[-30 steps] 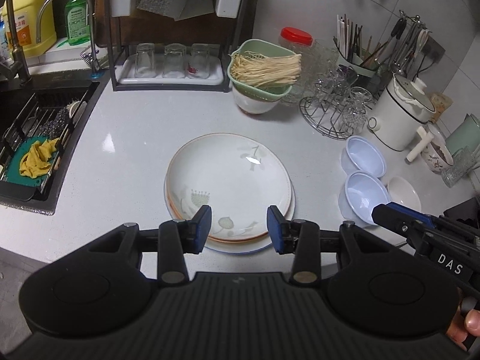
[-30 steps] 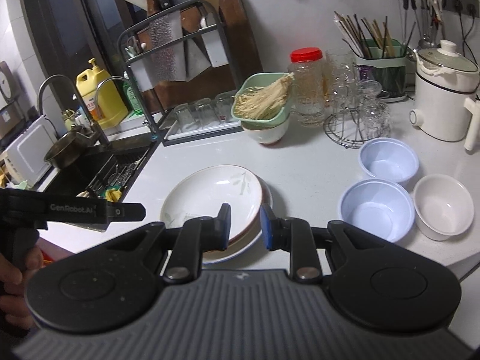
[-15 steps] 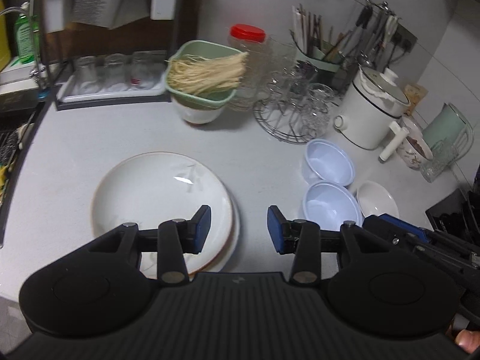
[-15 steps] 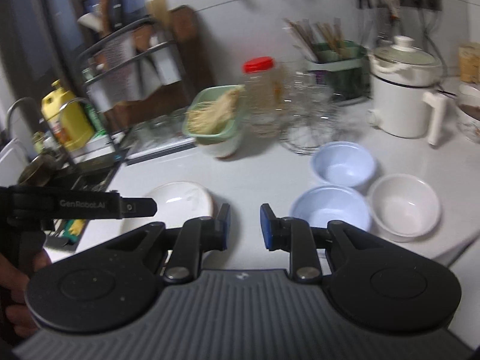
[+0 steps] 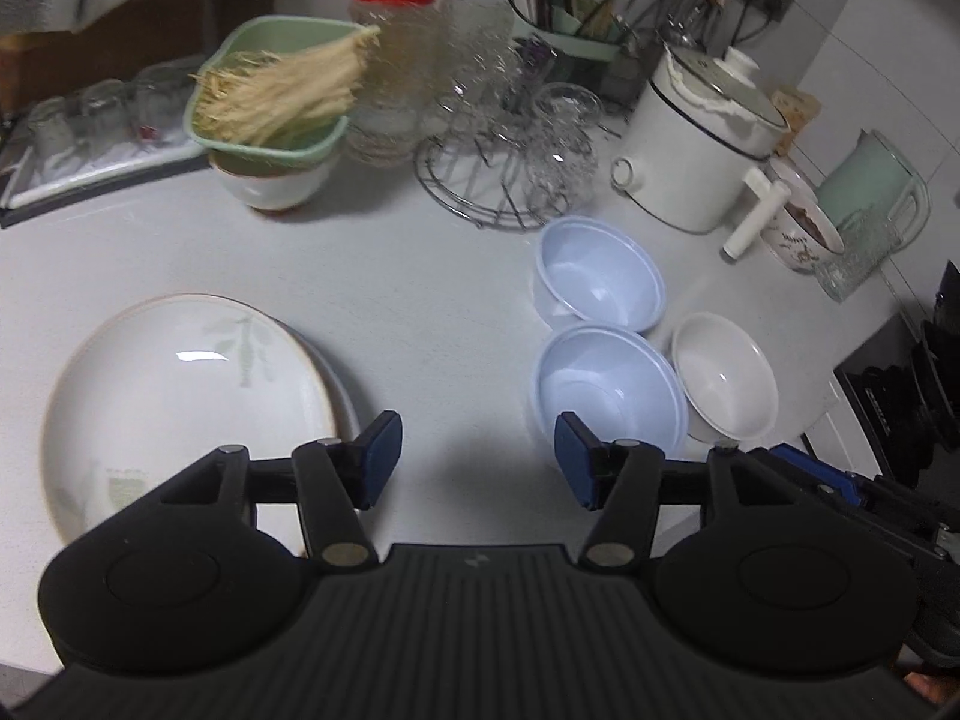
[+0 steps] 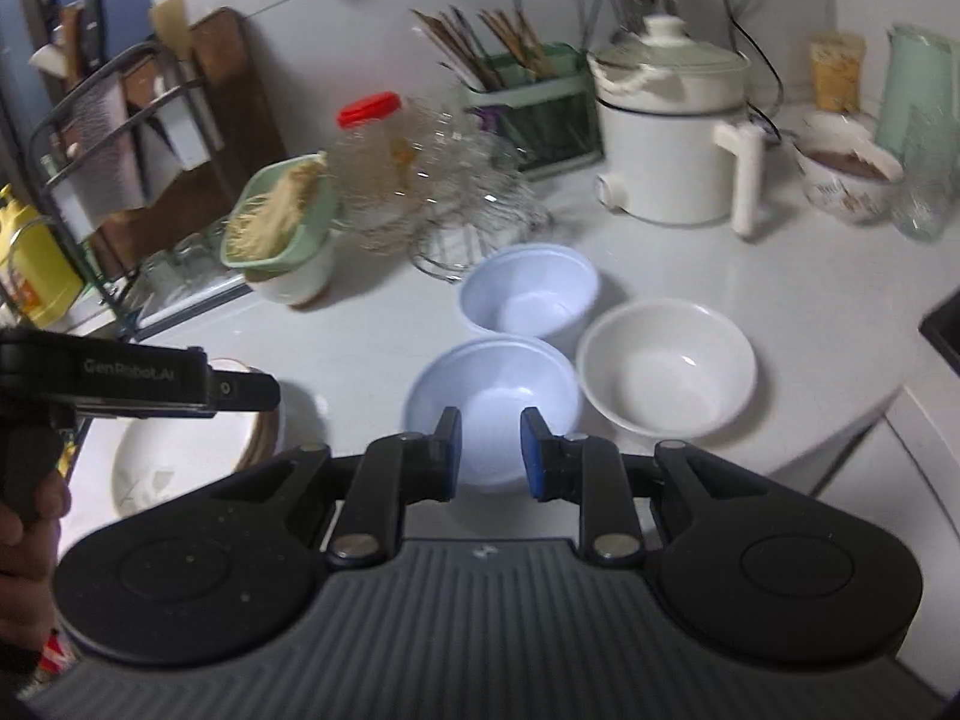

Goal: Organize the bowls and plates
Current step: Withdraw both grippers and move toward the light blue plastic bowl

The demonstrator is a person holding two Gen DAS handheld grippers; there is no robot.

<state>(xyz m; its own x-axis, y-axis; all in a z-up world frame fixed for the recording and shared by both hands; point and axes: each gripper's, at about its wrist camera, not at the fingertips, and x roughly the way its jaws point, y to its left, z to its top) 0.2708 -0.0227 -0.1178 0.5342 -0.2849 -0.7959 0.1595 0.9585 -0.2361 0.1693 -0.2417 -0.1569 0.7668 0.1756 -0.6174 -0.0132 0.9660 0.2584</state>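
Observation:
A stack of white plates point(image 5: 180, 396) lies on the counter at the left; it also shows in the right wrist view point(image 6: 180, 456). Two pale blue bowls stand side by side, the near one point(image 5: 606, 390) point(image 6: 492, 396) and the far one point(image 5: 600, 279) point(image 6: 528, 294). A white bowl point(image 5: 726, 384) point(image 6: 666, 366) stands to their right. My left gripper point(image 5: 474, 459) is open and empty above the counter between the plates and the near blue bowl. My right gripper point(image 6: 486, 453) is open and empty, just above the near blue bowl's front rim.
A green basket of noodles on a white bowl point(image 5: 276, 114), a red-lidded jar point(image 5: 390, 60), a wire rack of glasses point(image 5: 510, 138), a white pot point(image 5: 702, 144) and a utensil holder point(image 6: 528, 102) line the back. The counter edge point(image 6: 840, 450) is at the right.
Both grippers have swung right, from over the plates toward the bowls. The left gripper's jaws have opened wider. The right gripper's jaws have opened a little.

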